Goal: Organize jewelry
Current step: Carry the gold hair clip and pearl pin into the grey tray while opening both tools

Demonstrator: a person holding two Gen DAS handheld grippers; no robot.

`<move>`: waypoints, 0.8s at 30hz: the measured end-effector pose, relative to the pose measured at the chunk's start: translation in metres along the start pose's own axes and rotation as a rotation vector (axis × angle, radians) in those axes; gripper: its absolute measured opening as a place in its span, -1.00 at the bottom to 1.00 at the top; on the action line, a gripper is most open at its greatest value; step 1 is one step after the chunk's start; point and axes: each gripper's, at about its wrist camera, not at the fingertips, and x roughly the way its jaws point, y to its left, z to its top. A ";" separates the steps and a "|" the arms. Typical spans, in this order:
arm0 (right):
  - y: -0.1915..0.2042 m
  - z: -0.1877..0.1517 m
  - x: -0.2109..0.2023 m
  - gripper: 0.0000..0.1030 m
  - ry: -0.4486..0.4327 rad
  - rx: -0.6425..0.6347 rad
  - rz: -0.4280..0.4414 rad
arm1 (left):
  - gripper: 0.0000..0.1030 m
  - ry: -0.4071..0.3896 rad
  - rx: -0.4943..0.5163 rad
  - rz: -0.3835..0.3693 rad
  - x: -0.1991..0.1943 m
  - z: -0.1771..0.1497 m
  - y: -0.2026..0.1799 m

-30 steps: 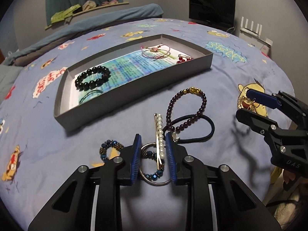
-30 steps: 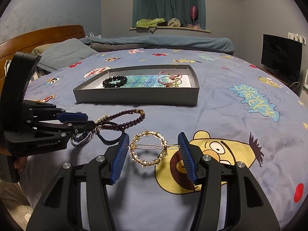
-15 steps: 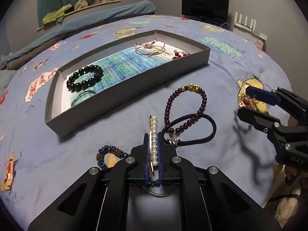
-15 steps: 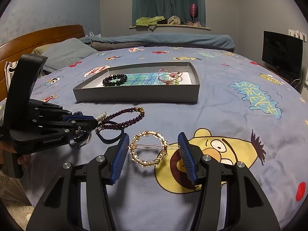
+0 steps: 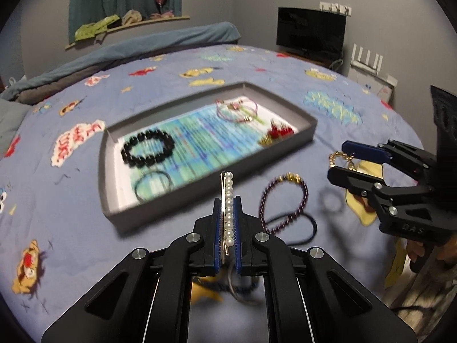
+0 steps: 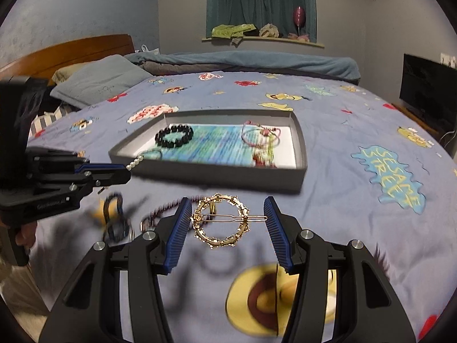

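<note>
- Left gripper [image 5: 227, 223] is clenched on the pearl hair clip [image 5: 227, 205].
- Only the right wrist view shows the right gripper [image 6: 225, 228] grasping the gold ring clip [image 6: 221, 220], lifted.

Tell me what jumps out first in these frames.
The left gripper is clamped on a pearl hair clip, lifted in front of the grey tray. The right gripper holds a gold ring-shaped hair clip above the blue cartoon bedspread.
</note>
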 end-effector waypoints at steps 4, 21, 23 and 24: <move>-0.006 0.029 0.015 0.02 0.002 0.007 0.005 | -0.84 -0.013 0.006 0.019 0.003 0.020 0.010; -0.005 0.089 0.131 0.02 0.135 0.004 -0.027 | -0.84 0.086 -0.042 0.038 0.100 0.108 0.070; -0.003 0.091 0.141 0.02 0.161 0.011 -0.032 | -0.84 0.119 -0.037 0.038 0.116 0.111 0.073; -0.003 0.092 0.147 0.02 0.176 0.017 -0.037 | -0.84 0.133 -0.037 0.040 0.122 0.111 0.076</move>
